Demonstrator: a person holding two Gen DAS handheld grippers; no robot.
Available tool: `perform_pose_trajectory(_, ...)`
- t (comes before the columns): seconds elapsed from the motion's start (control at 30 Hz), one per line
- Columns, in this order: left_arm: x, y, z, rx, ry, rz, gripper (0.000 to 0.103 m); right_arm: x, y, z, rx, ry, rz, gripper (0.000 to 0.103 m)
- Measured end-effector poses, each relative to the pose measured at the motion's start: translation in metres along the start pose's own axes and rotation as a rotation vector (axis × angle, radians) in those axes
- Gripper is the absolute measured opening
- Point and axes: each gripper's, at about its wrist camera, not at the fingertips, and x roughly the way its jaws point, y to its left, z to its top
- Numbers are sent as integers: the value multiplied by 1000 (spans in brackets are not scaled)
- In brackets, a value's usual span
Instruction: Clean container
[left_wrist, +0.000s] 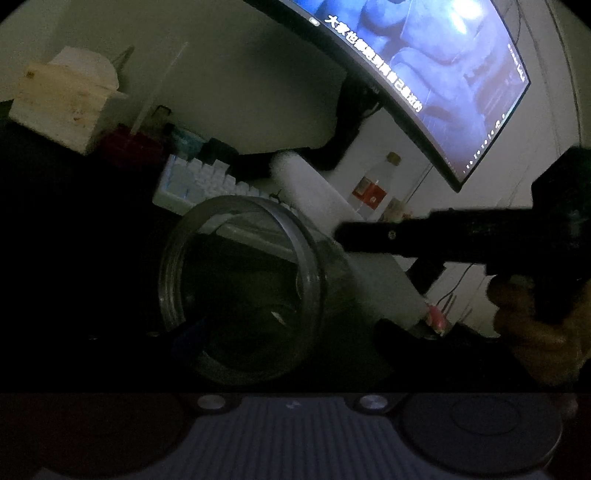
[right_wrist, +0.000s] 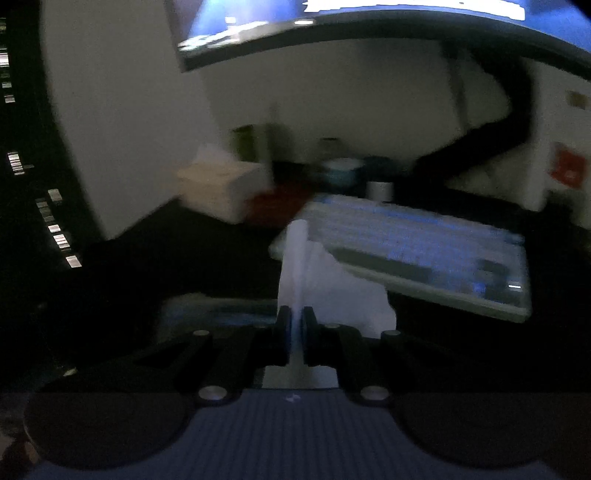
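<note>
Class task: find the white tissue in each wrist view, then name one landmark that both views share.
Left wrist view: the white tissue runs diagonally right of centre, behind the clear jar, held by the right gripper.
Right wrist view: the tissue stands at centre, pinched between the gripper fingers.
Shared landmark: the white keyboard.

Keyboard (right_wrist: 406, 251) just beyond tissue (right_wrist: 325, 291)

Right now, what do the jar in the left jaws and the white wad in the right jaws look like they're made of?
The jar: clear and glossy, glass or hard clear plastic; the keyboard shows through its wall, and ridges like screw threads ring the mouth. The dim light leaves open which.

The white wad: thin, matte, soft, most likely tissue or paper towel; it creases into folds where the right gripper pinches it.
</note>
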Motion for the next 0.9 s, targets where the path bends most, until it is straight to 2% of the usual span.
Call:
perform_pose_trajectory(0.07, 1, -2, -1, 16, -1, 1, 96, 2, 14, 0, -47, 1, 73, 9)
perform_pose_trajectory(0.17, 2, -3, -2, 24, -3, 5, 96, 5, 19, -1, -59, -12, 84, 8)
perform_pose_trajectory(0.23, 1, -2, -2, 20, -6, 1, 96, 6, 8, 0, -19, -7, 91, 6)
perform_pose_trajectory(0.37, 0, -1, -2, 13, -8, -4, 96, 6, -17, 0, 25, -33, -76, 7)
perform_pose_trajectory(0.47, 0, -1, -2, 18, -8, 1, 96, 4, -22, -1, 72, -39, -98, 8)
perform_pose_trajectory(0.53, 1, -2, -2, 23, -7, 2, 96, 1, -12, -3, 43, -40, -65, 9)
perform_pose_trajectory(0.63, 0, -4, -5, 26, -2, -17, 96, -4, 6, -8, -8, -24, 83, 9)
perform_pose_trajectory(0.7, -1, -4, -6, 20, 4, -34, 96, -6, 12, -11, -37, -22, 104, 8)
perform_pose_trajectory(0.77, -2, -5, -6, 19, 11, -43, 96, -6, 9, -11, -42, -20, 86, 6)
perform_pose_trajectory(0.9, -3, -6, -6, 25, 32, -65, 96, -7, -14, -6, 45, -8, -64, 7)
